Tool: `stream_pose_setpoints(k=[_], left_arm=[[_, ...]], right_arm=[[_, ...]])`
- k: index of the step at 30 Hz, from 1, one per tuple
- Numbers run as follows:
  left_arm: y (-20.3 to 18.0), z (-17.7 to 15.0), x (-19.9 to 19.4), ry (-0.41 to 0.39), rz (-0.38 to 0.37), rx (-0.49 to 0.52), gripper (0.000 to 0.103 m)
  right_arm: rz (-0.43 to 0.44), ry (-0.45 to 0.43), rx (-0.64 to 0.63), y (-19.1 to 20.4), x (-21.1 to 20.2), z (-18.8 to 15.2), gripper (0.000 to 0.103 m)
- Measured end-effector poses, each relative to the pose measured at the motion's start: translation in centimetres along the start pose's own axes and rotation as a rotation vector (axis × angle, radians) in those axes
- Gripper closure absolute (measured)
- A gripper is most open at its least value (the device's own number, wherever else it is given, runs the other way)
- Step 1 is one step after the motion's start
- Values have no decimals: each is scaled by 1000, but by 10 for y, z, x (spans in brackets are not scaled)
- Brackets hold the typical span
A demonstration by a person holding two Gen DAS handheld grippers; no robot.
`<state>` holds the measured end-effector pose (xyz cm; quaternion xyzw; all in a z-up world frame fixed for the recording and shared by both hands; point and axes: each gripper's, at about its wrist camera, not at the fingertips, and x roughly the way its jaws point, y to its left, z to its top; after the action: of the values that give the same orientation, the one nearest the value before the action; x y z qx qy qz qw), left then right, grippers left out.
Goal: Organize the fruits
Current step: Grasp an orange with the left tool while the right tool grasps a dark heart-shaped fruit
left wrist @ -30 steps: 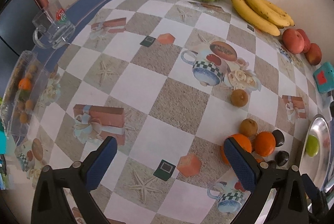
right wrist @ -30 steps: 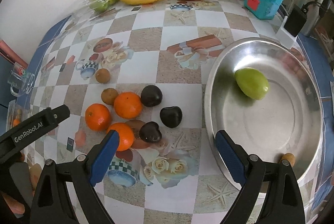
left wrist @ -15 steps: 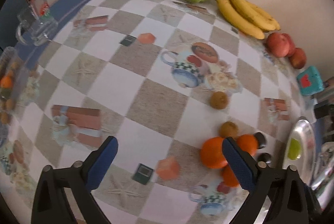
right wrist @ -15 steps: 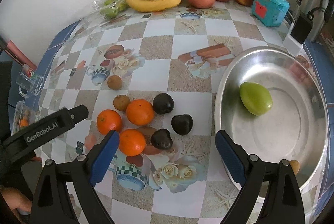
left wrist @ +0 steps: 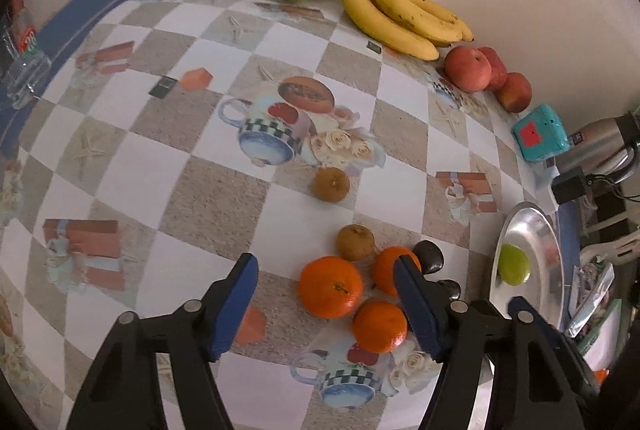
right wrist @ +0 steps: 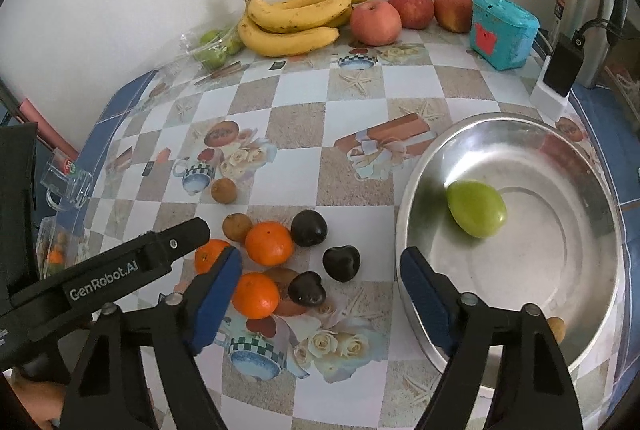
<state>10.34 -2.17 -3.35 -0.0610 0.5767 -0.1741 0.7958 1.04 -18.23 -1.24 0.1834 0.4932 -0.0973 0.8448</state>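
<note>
Three oranges lie clustered on the checked tablecloth; the nearest orange [left wrist: 331, 286] sits between the fingers of my open left gripper [left wrist: 326, 272], not touched. That gripper also shows in the right wrist view [right wrist: 188, 234] beside the oranges [right wrist: 268, 243]. Three dark fruits [right wrist: 308, 228] and two brown fruits [left wrist: 355, 242] lie around them. A green mango [right wrist: 476, 208] lies in the metal bowl [right wrist: 416, 189]. My right gripper [right wrist: 320, 274] is open and empty, near the bowl's rim.
Bananas [right wrist: 292, 17], three apples [right wrist: 376, 22] and a bag of green fruit [right wrist: 214, 47] line the back wall. A teal box [right wrist: 502, 31], a charger [right wrist: 560, 69] and a flask [right wrist: 580, 9] stand at the back right. A glass mug [right wrist: 66, 183] stands at the left edge.
My left gripper has moved right and forward to the oranges, its fingers now either side of the nearest one. The right gripper has drawn back slightly.
</note>
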Motion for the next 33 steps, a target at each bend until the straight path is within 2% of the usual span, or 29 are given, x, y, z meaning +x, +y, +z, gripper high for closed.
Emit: stream_pose_setpoints(k=[3, 5, 9, 11, 13, 14, 21, 31, 33], left_arm=[[-1, -1, 5, 14, -15, 0, 32], [-1, -2, 10, 33, -34, -10, 42], [0, -5, 16, 58, -49, -21, 45], [1, -6, 18, 66, -52, -27, 50], [2, -7, 20, 78, -52, -33, 50], [2, -8, 21, 84, -51, -33, 50], [1, -10, 25, 106, -21, -26, 56], [4, -9, 26, 112, -17, -52, 61], [5, -8, 24, 104, -12, -54, 62]], right_arm=[[7, 19, 22, -5, 9, -1, 33], [0, 31, 25, -7, 15, -3, 41], [9, 45, 32, -11, 23, -5, 44], [15, 52, 37, -12, 28, -5, 50], [11, 59, 35, -12, 33, -5, 51], [10, 59, 32, -12, 34, -6, 55], [8, 82, 30, -12, 45, -6, 59], [-1, 85, 40, -15, 48, -8, 76], [9, 83, 51, -17, 47, -8, 76]])
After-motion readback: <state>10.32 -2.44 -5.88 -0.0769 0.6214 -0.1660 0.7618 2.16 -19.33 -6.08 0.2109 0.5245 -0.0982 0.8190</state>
